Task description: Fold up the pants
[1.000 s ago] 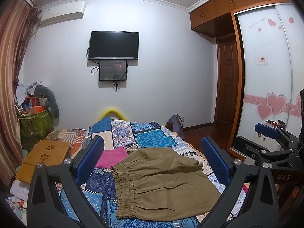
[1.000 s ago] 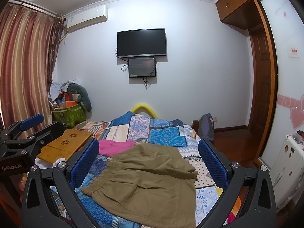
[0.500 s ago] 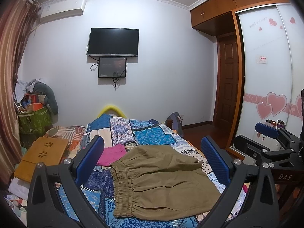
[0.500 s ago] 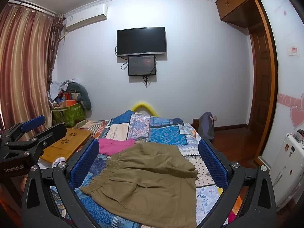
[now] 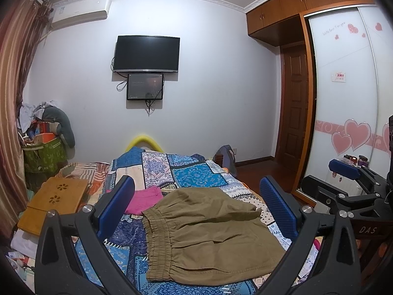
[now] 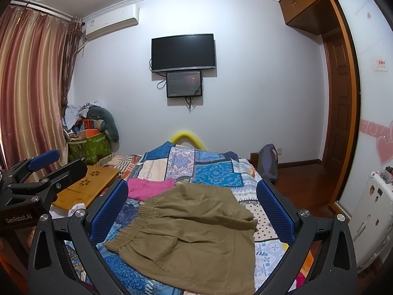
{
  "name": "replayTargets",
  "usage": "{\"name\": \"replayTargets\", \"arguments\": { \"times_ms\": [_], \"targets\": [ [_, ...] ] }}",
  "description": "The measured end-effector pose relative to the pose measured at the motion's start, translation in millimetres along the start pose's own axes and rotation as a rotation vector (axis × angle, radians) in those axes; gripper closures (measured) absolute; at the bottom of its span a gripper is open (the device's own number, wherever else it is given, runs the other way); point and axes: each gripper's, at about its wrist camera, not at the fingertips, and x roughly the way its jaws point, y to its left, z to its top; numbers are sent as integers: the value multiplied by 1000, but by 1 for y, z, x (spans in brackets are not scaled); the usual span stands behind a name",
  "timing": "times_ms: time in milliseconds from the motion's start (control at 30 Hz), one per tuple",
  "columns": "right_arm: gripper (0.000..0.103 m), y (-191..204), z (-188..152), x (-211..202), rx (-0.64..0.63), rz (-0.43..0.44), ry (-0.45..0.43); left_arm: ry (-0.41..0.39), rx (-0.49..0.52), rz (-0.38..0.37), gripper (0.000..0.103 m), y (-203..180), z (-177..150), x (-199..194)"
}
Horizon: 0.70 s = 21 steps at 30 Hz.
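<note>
Olive-brown pants [image 5: 208, 233] lie spread on the patchwork bedspread [image 5: 196, 174], elastic waistband to the left, legs to the right. They also show in the right wrist view [image 6: 194, 233]. My left gripper [image 5: 196, 206] is open and empty, held above the pants. My right gripper [image 6: 192, 209] is open and empty, also above them. Each gripper shows at the edge of the other's view: the right one [image 5: 348, 184], the left one [image 6: 41, 172].
A pink garment [image 5: 145, 199] lies beyond the waistband. A wooden lap tray [image 5: 54, 201] sits at the bed's left. A green bin of clutter [image 5: 44, 152] stands by the curtain. A wardrobe with heart stickers [image 5: 348, 123] and a white appliance [image 6: 375, 216] are at right.
Both grippers have tilted slightly upward and drifted a little; the pants sit a bit lower in both views. The pants have not moved on the bed.
</note>
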Motion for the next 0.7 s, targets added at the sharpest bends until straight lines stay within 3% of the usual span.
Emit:
{"name": "replayTargets", "arguments": {
  "times_ms": [467,700],
  "targets": [
    [0,-3,-5,12,-4,-29,36,31,8,9,0,4,-3,20],
    [0,-35,-23,47,26,-72,129,174,-29,1,0,26,-20,74]
  ]
}}
